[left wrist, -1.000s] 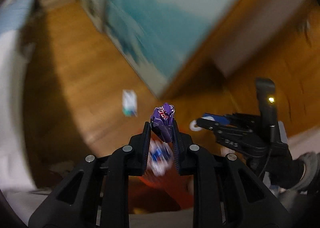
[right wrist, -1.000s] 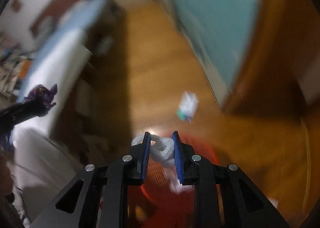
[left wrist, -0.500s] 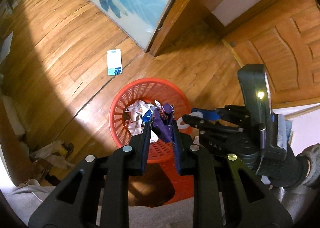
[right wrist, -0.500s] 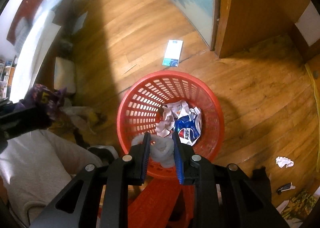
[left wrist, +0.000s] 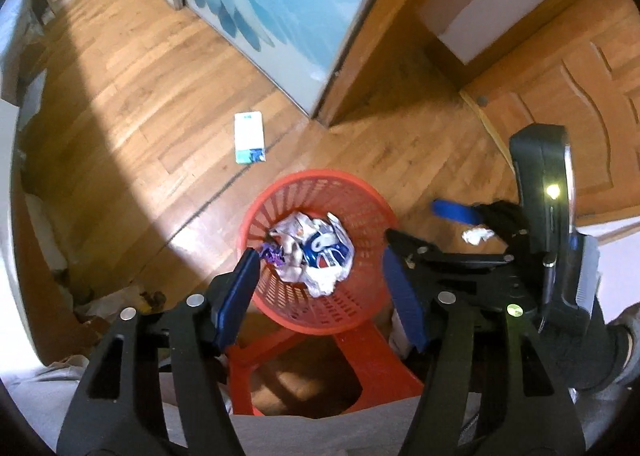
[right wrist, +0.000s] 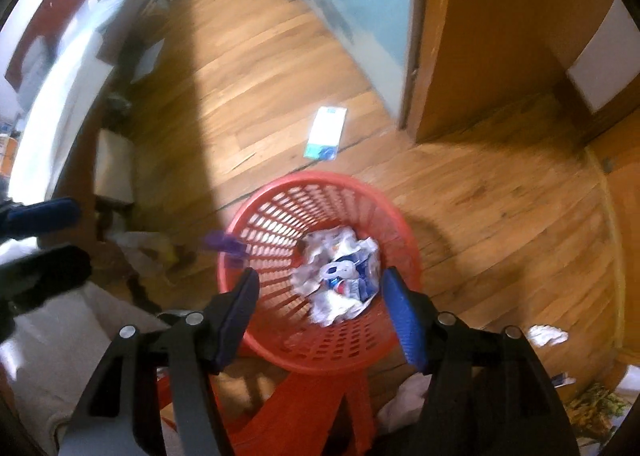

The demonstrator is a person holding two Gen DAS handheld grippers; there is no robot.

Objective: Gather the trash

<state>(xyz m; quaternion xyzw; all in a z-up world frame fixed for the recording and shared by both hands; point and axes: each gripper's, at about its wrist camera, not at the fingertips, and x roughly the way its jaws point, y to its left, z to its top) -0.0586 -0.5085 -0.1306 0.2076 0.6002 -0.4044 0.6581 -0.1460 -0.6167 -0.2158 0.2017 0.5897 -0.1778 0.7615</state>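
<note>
Drop step. Both grippers hang over the round red plastic lattice basket [left wrist: 320, 191], pointing steeply down into it.

Left gripper [left wrist: 320, 288]: jaws have just been opening and now stand wide apart, nothing pressed between the pads. The crumpled purple foil wrapper [left wrist: 273, 254] sits just past the left pad, inside the basket by its near-left wall; in the right wrist view it shows as a purple blur at the basket's left rim, so I cannot tell whether it has settled or is mid-fall.

Right gripper [right wrist: 320, 308]: jaws have also just been opening, wide apart, empty. The pile of crumpled white paper and a blue-and-white wrapper [right wrist: 340, 276] lies at the basket bottom; a separate white wad from this gripper cannot be picked out in it.

Trash outside the basket: a flat white and teal carton [left wrist: 249, 137] on the wooden floor beyond the basket's far side; a small crumpled white tissue [right wrist: 547, 334] on the floor to the basket's right; more pale scraps left of the basket, too dark to name.

Judgement: this drop looks done, task only partly done. The next move calls for lifting both grippers clear of the basket rim, jaws left open, then going to one floor piece. The flat carton likely needs an edge-on pinch; the tissue a plain top grab.
</note>
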